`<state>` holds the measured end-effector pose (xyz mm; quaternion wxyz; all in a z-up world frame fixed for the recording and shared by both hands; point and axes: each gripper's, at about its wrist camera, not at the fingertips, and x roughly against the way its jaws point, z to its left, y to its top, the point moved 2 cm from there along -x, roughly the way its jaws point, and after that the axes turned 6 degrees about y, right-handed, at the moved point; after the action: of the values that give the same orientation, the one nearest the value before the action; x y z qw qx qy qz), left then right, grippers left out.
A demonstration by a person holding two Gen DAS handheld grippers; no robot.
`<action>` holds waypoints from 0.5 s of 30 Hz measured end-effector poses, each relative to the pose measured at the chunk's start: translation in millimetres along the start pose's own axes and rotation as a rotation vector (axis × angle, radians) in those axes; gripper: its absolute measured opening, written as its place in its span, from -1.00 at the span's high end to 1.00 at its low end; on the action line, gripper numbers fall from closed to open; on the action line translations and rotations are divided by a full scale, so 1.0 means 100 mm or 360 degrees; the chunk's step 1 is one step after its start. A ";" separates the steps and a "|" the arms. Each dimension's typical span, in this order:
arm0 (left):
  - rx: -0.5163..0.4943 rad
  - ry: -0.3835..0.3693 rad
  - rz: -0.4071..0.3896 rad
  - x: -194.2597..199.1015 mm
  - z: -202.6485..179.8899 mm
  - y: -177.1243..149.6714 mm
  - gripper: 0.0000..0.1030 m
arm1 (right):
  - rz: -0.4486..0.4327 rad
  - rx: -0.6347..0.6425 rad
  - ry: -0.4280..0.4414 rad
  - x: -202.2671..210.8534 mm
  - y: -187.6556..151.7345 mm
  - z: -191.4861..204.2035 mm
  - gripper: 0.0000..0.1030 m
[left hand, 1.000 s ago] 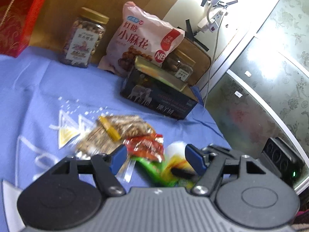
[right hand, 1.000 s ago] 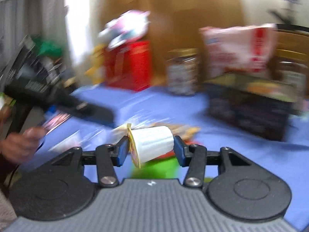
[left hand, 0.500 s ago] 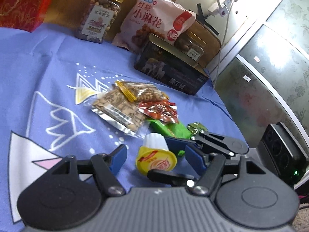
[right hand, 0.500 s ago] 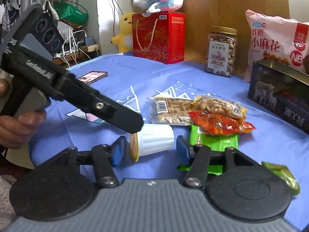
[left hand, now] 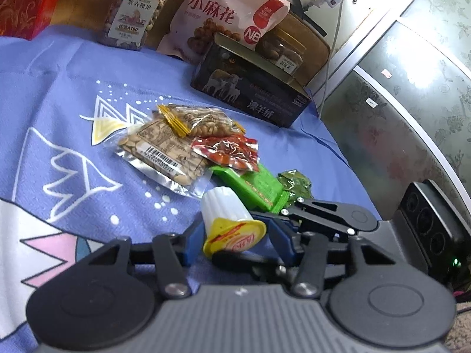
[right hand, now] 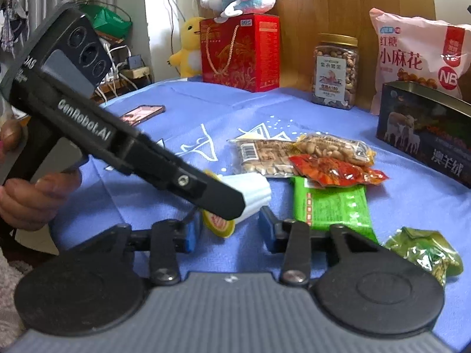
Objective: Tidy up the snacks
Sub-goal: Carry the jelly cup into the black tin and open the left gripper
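- Left wrist view: my left tongs (left hand: 237,242) are clenched on the jelly cup (left hand: 225,209). Their jaws have just been closing, and the blue pads now sit against its two sides with the lid facing me.
- Right wrist view: my right tongs (right hand: 228,234) have just been closing too, with the same cup between their jaws. The other tongs' black finger covers the contact, so I cannot tell whether these pads press on it.
- The step, as I judge it, is securing the cup with one pair so that it can be carried off to be sorted.
- To do it well, I should let only one pair bear the cup and slacken the other before either hand pulls away. Otherwise the cup may twist or pop out.
- I should squeeze the fluted wall just behind the lid's rim, and gently. The thin plastic probably gives, and the foil seal could burst.
- The cup sits toward the near edge of the table (left hand: 73,94), just beside the green packet (left hand: 253,185). It is well apart from the black box (left hand: 250,88) at the far edge. I cannot tell whether it touches the cloth.
- It is a small white cup with ribbed, tapering sides. It lies tipped over, and its yellow foil lid has a red band of print and overhangs the rim.
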<state>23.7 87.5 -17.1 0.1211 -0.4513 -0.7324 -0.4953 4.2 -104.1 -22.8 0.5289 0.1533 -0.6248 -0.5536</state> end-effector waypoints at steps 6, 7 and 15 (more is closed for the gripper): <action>-0.0051 -0.0022 -0.0079 0.13 -0.11 0.10 0.06 | -0.0091 0.0035 -0.0018 0.10 0.07 0.02 0.19; -0.0073 -0.0022 -0.0090 0.14 -0.15 0.14 0.06 | -0.0109 0.0046 -0.0026 0.12 0.09 0.02 0.19; -0.0301 -0.0012 -0.0137 -0.05 -0.49 0.67 0.06 | -0.0232 0.0066 -0.0183 0.24 0.33 -0.30 0.21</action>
<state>66.1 50.6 44.6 0.0538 -0.4306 -0.7017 -0.5651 32.7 -127.2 11.8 0.4472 0.1774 -0.6526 -0.5854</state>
